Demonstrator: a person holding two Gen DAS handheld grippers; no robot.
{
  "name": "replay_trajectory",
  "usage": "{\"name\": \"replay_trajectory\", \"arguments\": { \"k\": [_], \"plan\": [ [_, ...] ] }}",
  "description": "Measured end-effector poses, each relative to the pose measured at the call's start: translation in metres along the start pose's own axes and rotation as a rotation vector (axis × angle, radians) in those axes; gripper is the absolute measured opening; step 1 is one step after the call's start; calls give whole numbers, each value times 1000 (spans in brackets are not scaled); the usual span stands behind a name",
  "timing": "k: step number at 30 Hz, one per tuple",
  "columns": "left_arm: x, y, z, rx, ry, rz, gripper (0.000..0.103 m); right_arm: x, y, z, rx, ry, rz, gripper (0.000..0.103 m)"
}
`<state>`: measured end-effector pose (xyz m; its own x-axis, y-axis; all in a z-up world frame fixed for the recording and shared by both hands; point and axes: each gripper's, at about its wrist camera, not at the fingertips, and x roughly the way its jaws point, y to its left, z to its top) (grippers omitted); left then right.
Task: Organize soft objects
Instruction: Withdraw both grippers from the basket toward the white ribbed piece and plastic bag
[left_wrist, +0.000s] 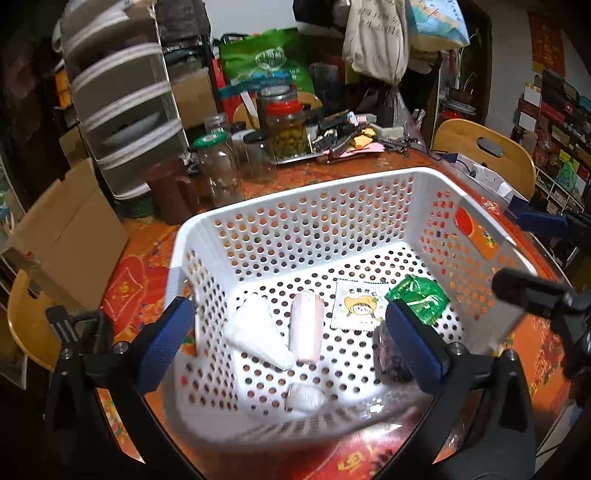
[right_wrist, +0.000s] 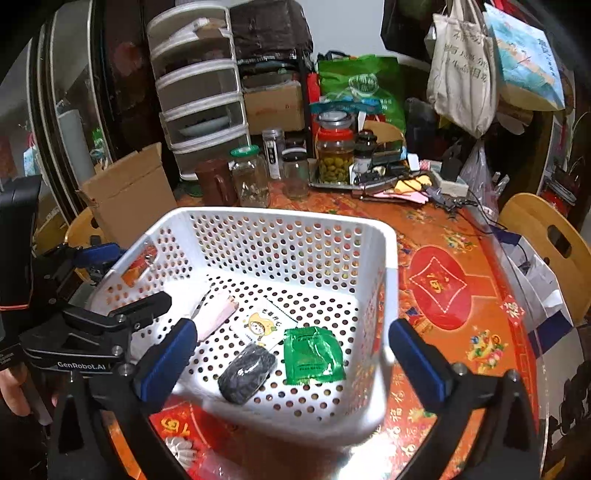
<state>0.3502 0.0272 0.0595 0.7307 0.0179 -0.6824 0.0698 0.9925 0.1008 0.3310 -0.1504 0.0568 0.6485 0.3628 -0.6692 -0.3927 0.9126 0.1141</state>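
Note:
A white perforated basket (left_wrist: 295, 184) stands on the red-orange tablecloth. Inside lie a white soft wad (left_wrist: 258, 336), a pink roll (left_wrist: 306, 328), a cartoon packet (left_wrist: 360, 306), a green packet (left_wrist: 421, 295), a dark bundle (left_wrist: 391, 354) and a small clear-wrapped piece (left_wrist: 304, 397). My left gripper (left_wrist: 291, 343) hangs open above the basket's near side, holding nothing. My right gripper (right_wrist: 291, 362) is open too, spanning the basket's (right_wrist: 280, 218) near right corner, over the dark bundle (right_wrist: 247, 371) and green packet (right_wrist: 314, 354). The pink roll (right_wrist: 216, 317) and cartoon packet (right_wrist: 264, 325) lie farther in.
Glass jars (left_wrist: 218, 166) and an olive jar (right_wrist: 334, 155) crowd the table behind the basket. A cardboard box (right_wrist: 129, 199) and a drawer unit (right_wrist: 201, 92) stand at the back left. Wooden chairs (right_wrist: 546, 236) ring the table. A hand (right_wrist: 14, 391) holds the left gripper's handle.

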Motion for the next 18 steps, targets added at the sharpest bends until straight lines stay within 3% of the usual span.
{"name": "replay_trajectory", "arguments": {
  "k": [12,18],
  "plan": [
    [-107,-12,-65,-9,-133,-29,103,-75,1,-57,36,-114,14,103],
    [-115,-24,-122,-20,-110,-47,103,-95,-3,-102,76,-128,-1,103]
  ]
}}
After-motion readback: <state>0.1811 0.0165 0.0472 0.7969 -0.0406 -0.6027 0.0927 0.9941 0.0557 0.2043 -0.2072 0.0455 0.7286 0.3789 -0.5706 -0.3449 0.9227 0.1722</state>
